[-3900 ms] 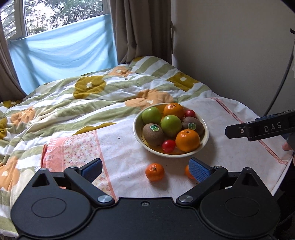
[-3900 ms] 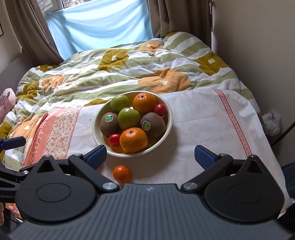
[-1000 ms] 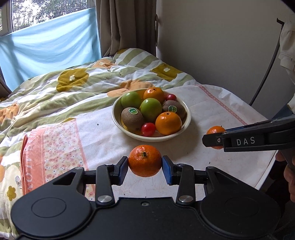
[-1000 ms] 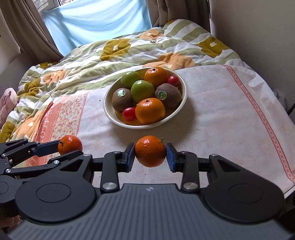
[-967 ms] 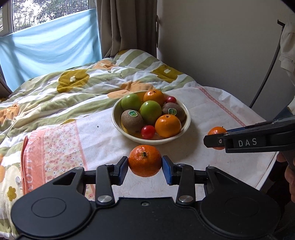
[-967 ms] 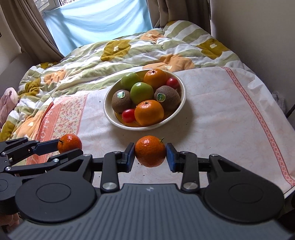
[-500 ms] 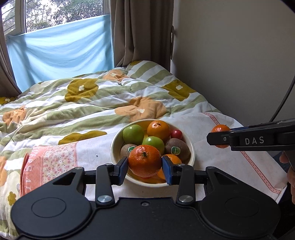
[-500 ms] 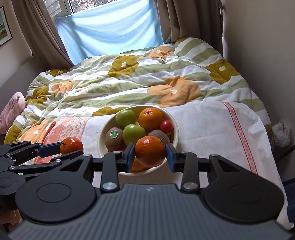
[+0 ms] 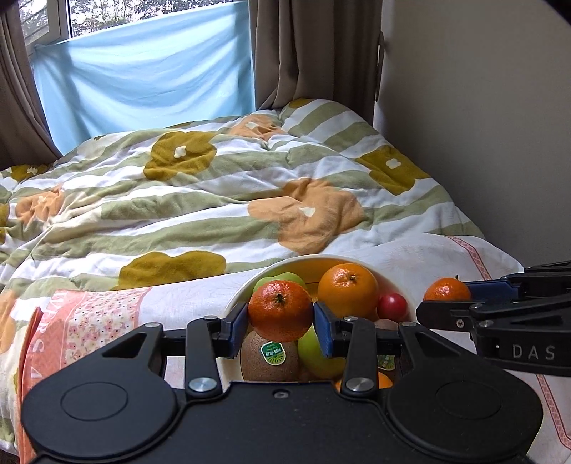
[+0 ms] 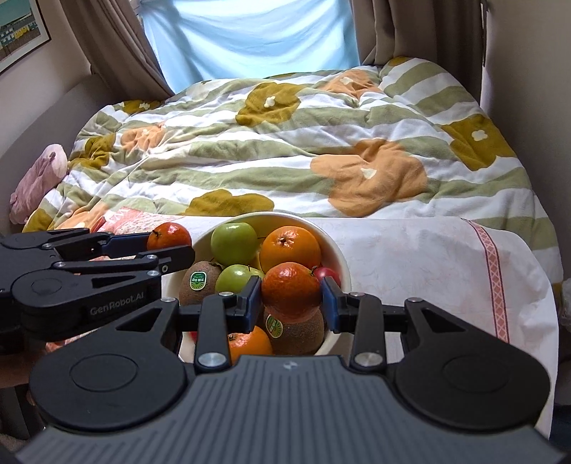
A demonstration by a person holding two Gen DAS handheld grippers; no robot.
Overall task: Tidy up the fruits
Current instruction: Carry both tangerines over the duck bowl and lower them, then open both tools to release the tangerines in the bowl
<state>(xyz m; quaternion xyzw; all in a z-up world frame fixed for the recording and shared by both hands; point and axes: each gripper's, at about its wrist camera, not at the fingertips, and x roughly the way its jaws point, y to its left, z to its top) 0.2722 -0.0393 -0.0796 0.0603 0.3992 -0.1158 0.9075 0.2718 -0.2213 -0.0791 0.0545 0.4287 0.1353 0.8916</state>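
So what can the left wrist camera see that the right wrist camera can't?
Only the left wrist view shows tree leaves through the window. Only the right wrist view shows a framed picture and a pink soft toy. Both show the bowl of fruit, the flowered quilt, and the left gripper and right gripper, each holding a mandarin.
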